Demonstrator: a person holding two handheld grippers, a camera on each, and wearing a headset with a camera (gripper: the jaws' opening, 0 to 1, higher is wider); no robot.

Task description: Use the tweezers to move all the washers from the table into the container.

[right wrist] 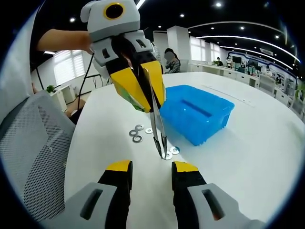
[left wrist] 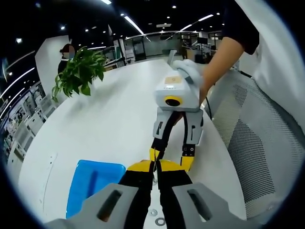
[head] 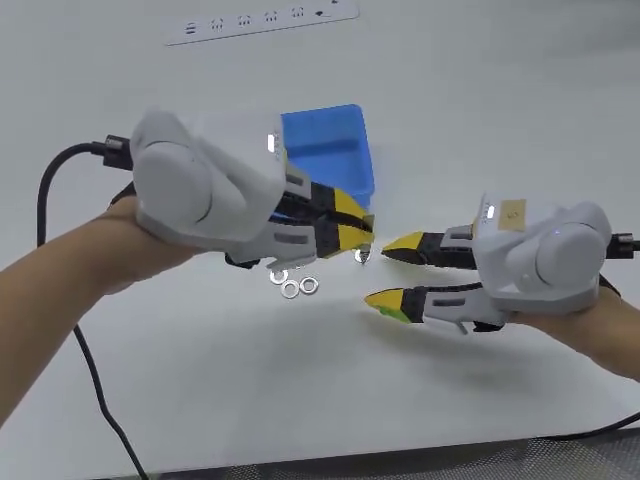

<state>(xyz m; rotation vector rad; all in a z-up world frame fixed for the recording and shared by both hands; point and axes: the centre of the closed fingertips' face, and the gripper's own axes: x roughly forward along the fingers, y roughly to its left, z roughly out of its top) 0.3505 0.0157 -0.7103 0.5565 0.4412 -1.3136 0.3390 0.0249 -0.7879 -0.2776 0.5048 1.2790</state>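
Near edge: the white table (head: 330, 400) ends at a dark strip along the bottom of the head view, and bare surface runs from there up to the grippers.
Right gripper: the right gripper (head: 380, 270), grey with yellow tips, sits right of centre with its jaws spread wide and holding nothing.
Washers: three small silver ring washers (head: 290, 289) lie clustered at lower centre, just below the left gripper (head: 355, 225).
Left gripper: its jaws are narrow, clamped on thin metal tweezers (right wrist: 157, 129).
Tweezer tips: in the right gripper view they sit at two further washers (right wrist: 170, 152) just before the container's front wall.
Container: the blue rectangular plastic container (head: 335, 150) stands at upper centre, and the right gripper view shows its plain blue floor.
Far edge: open table, then a white power strip (head: 260, 20) at the top.
Left gripper view: a green potted plant (left wrist: 78, 71) at upper left and a grey mesh chair back (left wrist: 248, 143) at right.
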